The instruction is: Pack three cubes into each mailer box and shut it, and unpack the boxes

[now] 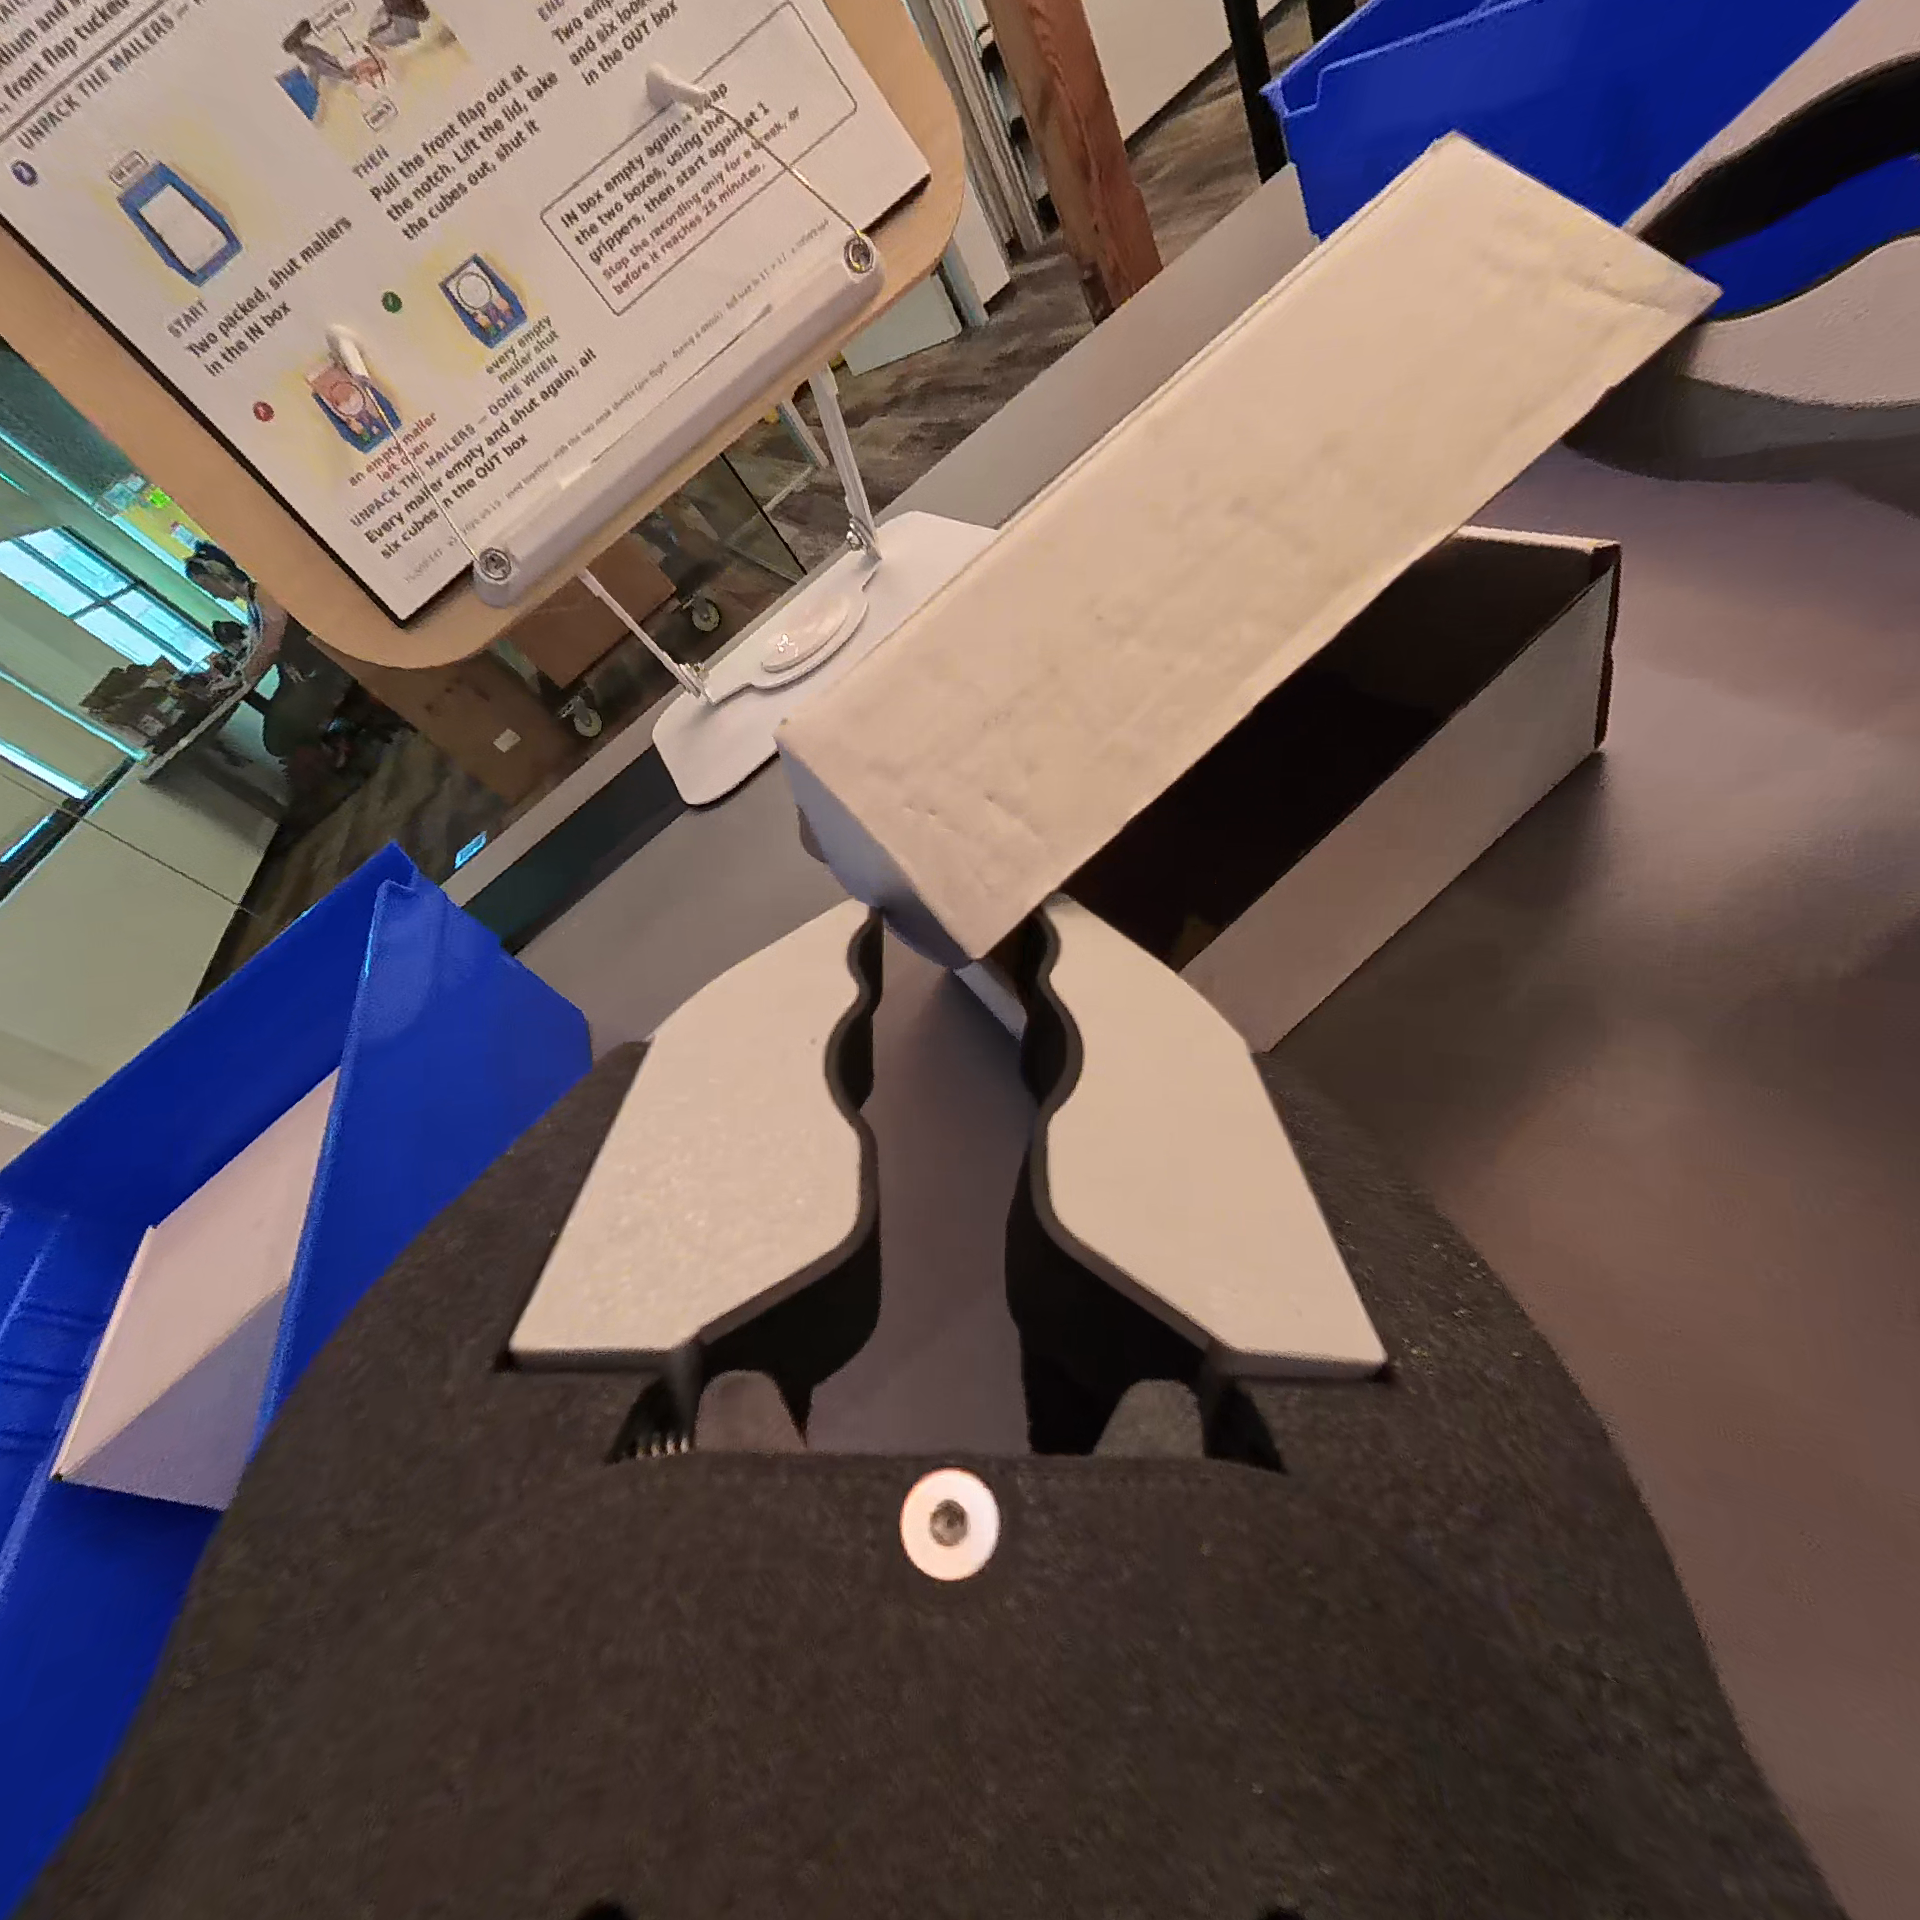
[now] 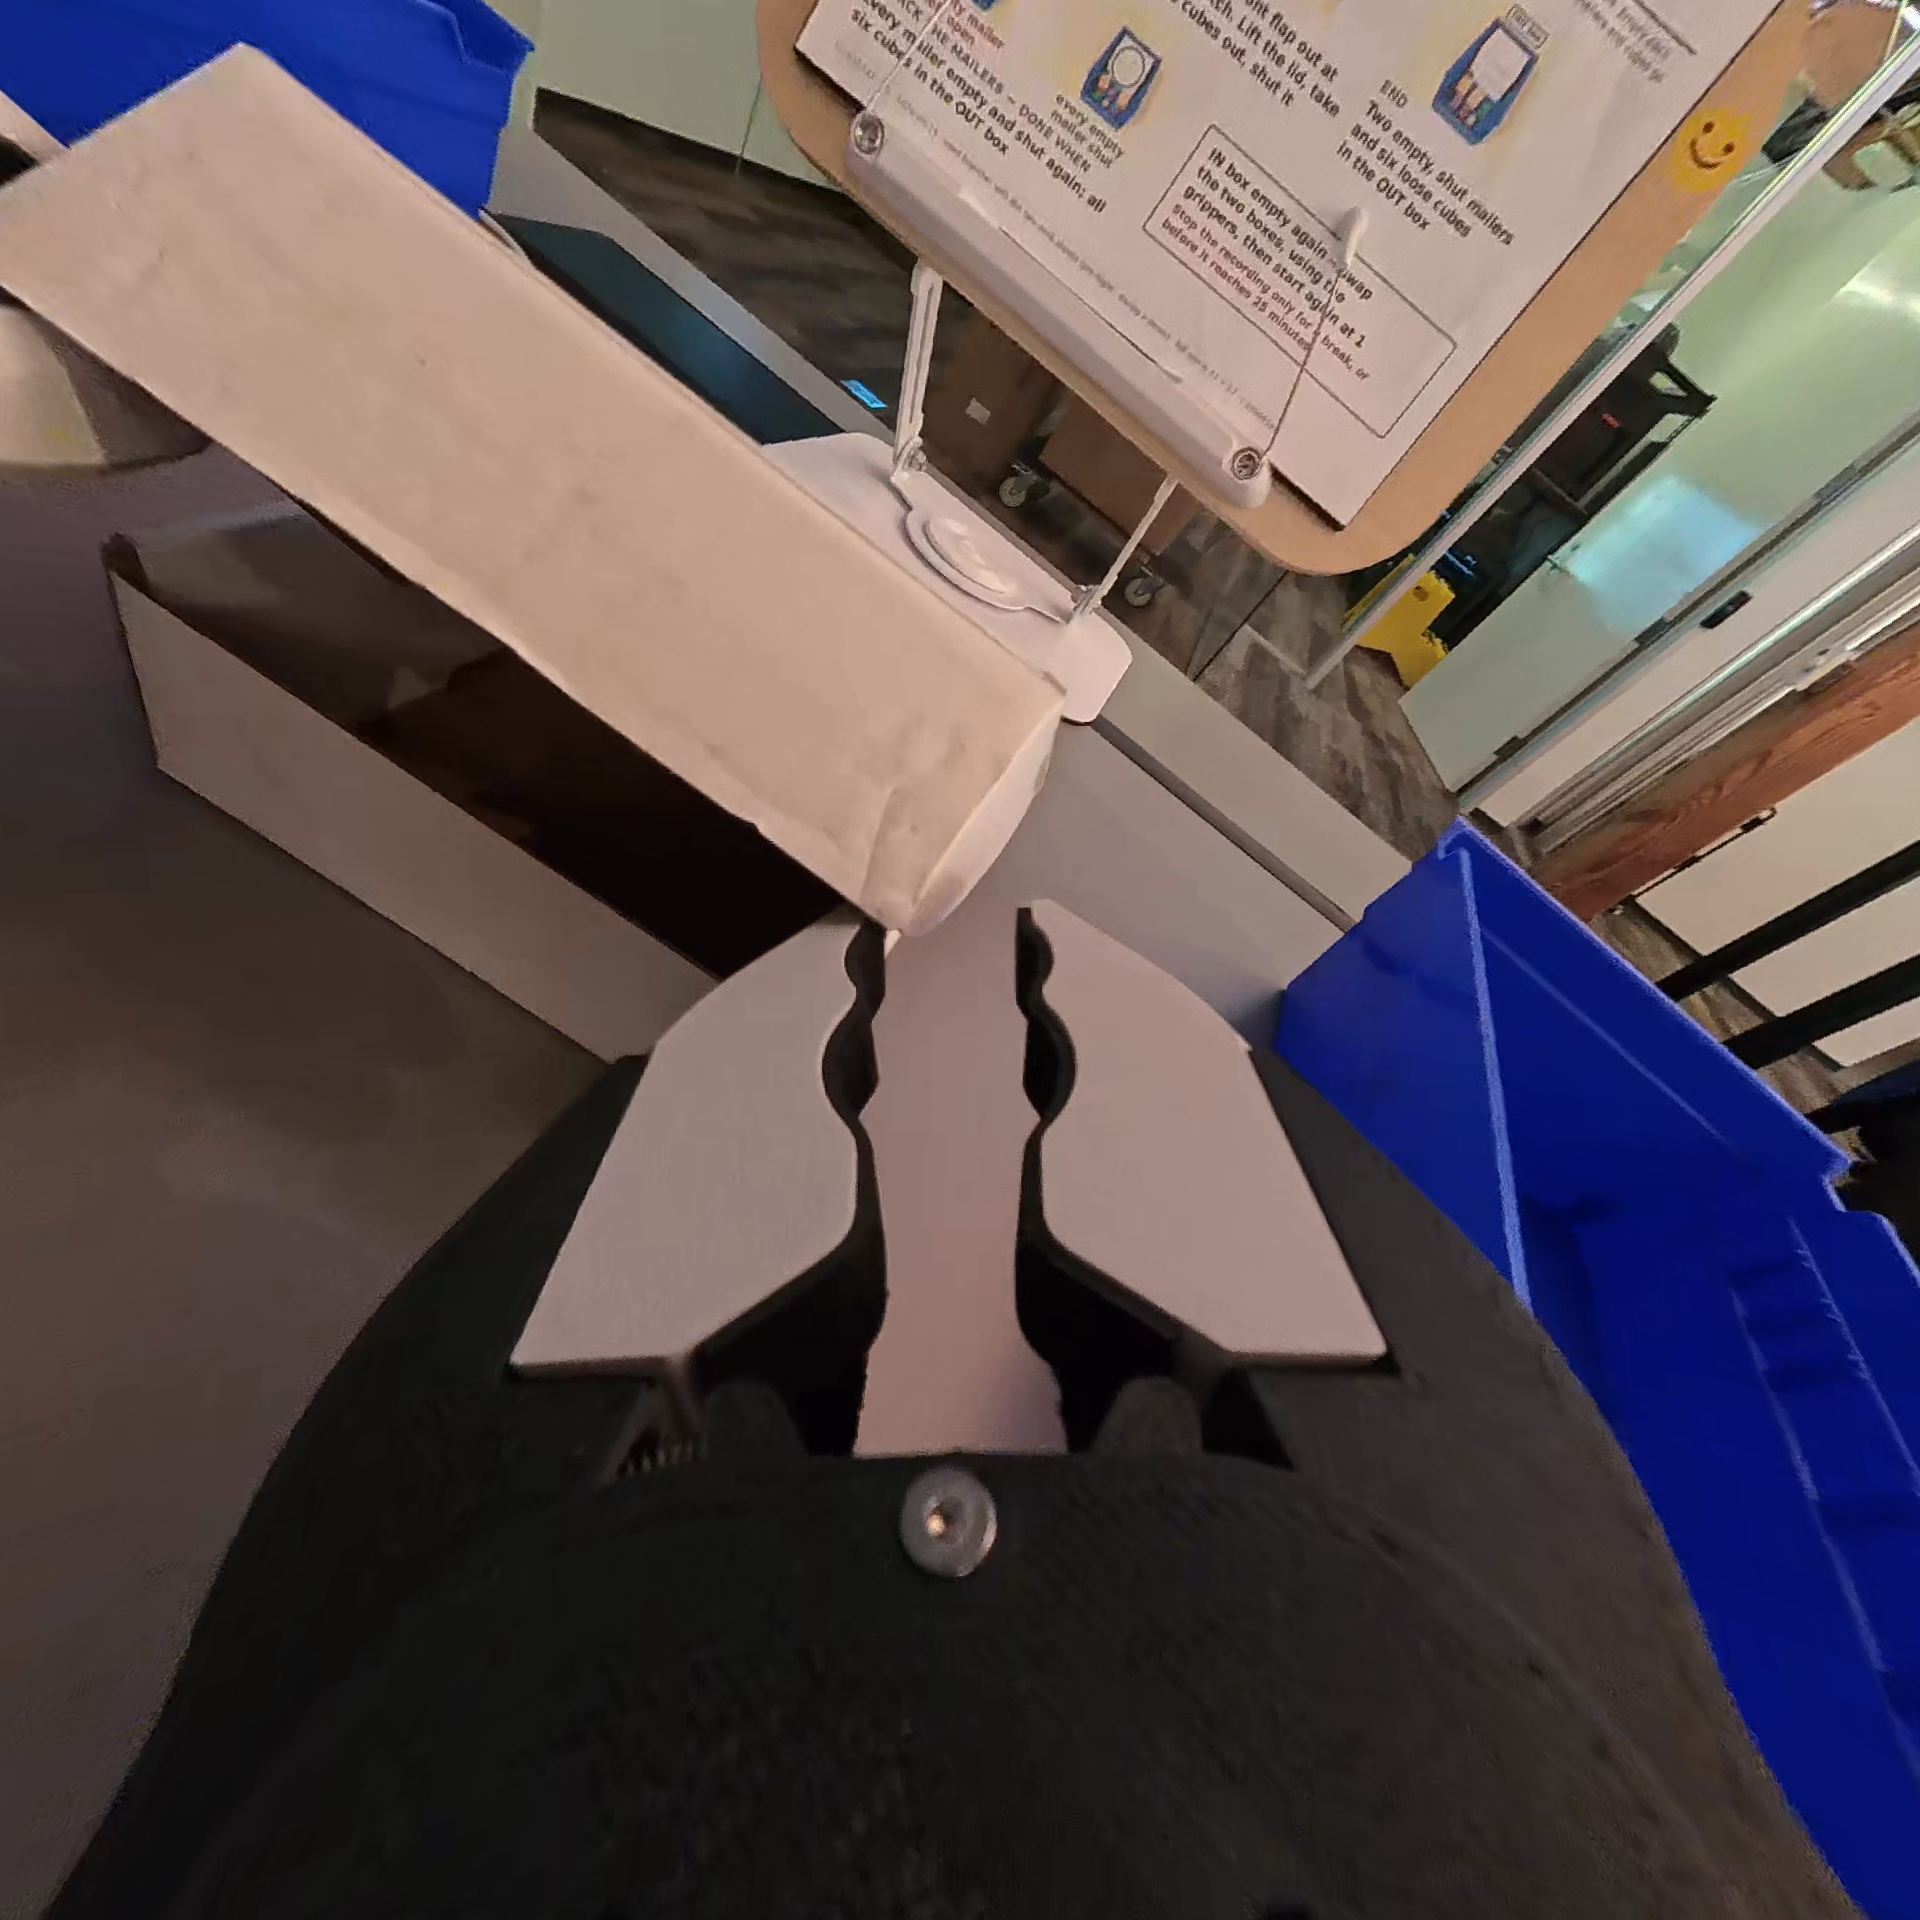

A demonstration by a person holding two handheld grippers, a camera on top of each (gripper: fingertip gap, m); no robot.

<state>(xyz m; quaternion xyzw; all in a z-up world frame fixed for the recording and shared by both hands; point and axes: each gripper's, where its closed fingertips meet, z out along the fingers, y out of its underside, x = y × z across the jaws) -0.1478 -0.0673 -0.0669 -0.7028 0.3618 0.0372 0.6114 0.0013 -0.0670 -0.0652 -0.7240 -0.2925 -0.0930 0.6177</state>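
A white mailer box (image 1: pixel 1403 790) sits on the dark grey table with its lid (image 1: pixel 1247 520) raised part way. Its inside is dark and I see no cubes in it. My left gripper (image 1: pixel 956 935) is at the lid's near left corner, jaws a little apart, with the corner over the fingertips. In the right wrist view the same box (image 2: pixel 364 790) and lid (image 2: pixel 468 468) show. My right gripper (image 2: pixel 940 935) is at the lid's other front corner, jaws a little apart. A pale surface shows through its gap.
A blue bin (image 1: pixel 343 1039) on the left holds another white mailer box (image 1: pixel 187 1351). A second blue bin (image 2: pixel 1558 1195) stands on the right. An instruction board on a white stand (image 1: pixel 790 665) stands behind the box, near the table's far edge.
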